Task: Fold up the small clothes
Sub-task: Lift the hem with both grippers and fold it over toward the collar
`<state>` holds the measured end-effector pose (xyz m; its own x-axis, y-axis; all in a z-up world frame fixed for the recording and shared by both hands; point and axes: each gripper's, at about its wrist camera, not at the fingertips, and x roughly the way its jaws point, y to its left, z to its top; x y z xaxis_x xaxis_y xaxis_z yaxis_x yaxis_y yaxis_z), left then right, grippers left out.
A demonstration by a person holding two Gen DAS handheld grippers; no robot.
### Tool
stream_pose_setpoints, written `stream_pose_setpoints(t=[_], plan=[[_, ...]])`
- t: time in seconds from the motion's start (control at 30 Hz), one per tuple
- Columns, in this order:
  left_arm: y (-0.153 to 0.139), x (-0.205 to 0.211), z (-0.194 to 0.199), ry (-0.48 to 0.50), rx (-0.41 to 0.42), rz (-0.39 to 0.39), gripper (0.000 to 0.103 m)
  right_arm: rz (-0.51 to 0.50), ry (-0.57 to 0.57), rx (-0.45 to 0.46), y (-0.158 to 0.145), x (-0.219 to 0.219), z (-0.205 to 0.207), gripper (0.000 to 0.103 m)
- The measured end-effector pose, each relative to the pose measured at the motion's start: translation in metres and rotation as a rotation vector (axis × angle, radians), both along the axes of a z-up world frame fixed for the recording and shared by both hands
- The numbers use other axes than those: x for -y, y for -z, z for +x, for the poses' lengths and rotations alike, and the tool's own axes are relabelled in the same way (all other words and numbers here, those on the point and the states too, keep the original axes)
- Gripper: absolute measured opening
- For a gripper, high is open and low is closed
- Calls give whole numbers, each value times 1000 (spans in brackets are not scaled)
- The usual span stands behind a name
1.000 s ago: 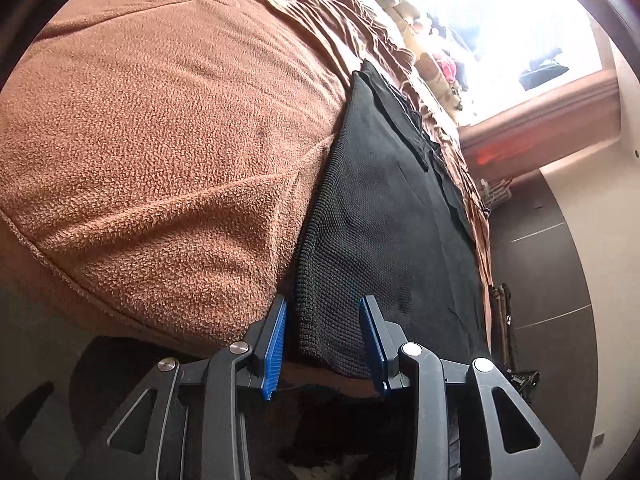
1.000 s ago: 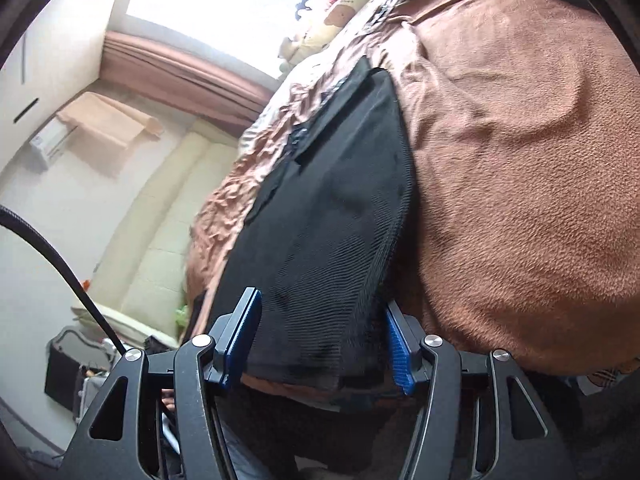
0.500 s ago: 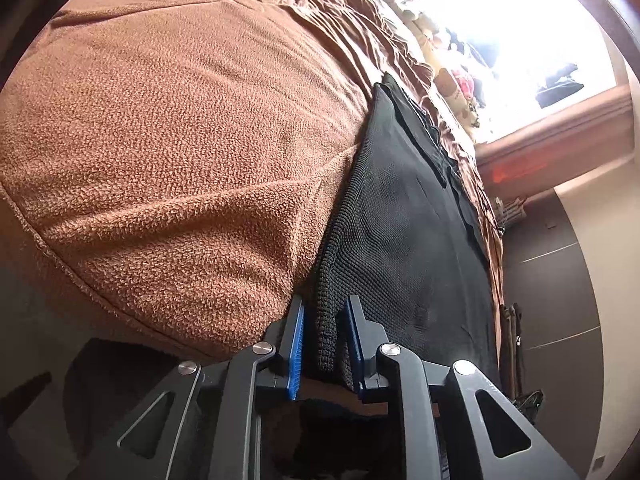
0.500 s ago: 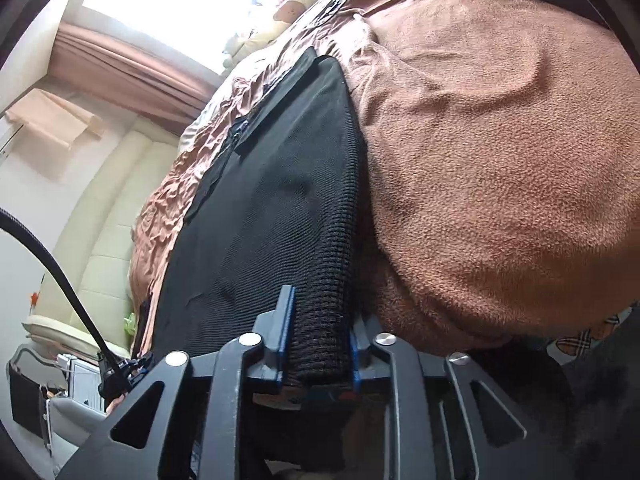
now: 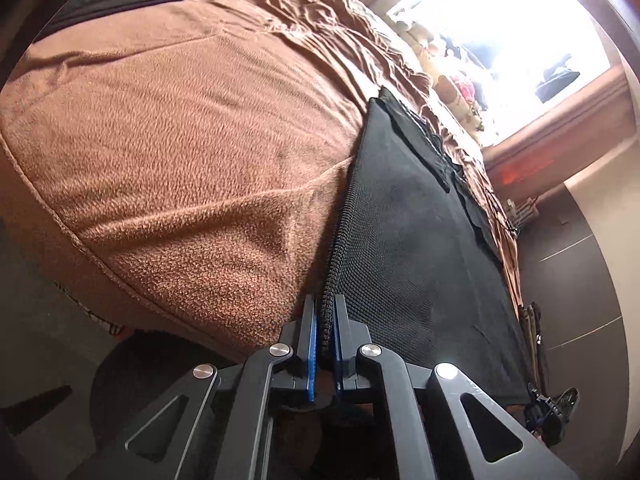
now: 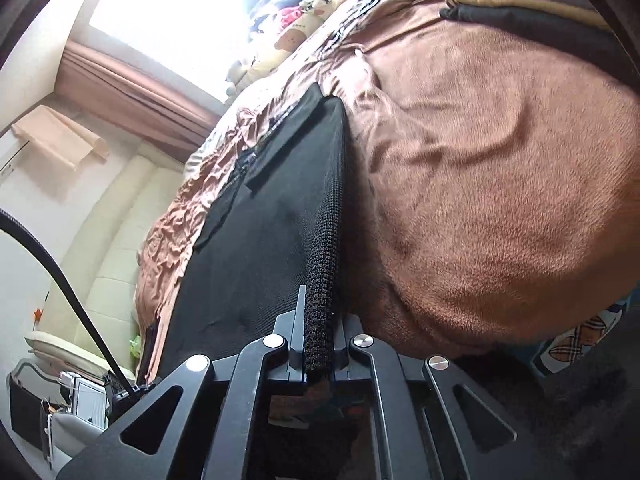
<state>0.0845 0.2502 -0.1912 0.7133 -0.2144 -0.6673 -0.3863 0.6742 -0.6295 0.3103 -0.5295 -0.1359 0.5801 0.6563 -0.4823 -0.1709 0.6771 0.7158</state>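
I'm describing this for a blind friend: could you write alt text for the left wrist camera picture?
The left gripper is clamped shut on the near edge of a black knitted garment, which lies spread along a bed. A fuzzy brown blanket fills the left of the picture, and a bright window glares at top right.

- The black garment [image 5: 420, 240] is a coarse open knit, matt, with a ribbed, cord-like edge.
- The brown blanket [image 5: 180, 140] is a nubby fleece-like cloth, rough and matt.
- Beyond it, the bed sheet [image 5: 328, 28] is a thinner brown cloth, crinkled, with a slight sheen.
- The left gripper [image 5: 325, 312] has matt black plastic-looking arms, blue pads and shiny metal rivets.
- The right gripper [image 6: 318, 320] shows the same matt black arms and bright metal rivets.
- The curtain [image 6: 132, 88] is pleated brown cloth, matt.
- The sofa [image 6: 116, 240] looks smooth, cream and leather-like.
- The cable [image 6: 60, 280] is black and smooth.
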Motion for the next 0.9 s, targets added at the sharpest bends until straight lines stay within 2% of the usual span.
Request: stream_pose_setpoints(t=[0.5,0.9], plan=[[-61,1,-23,-10,163,-1,5,55,4,107,-35,13,-32,2],[-94,1,-79,-11,243,-2,5,78,10,146,-56,36,-71,2]])
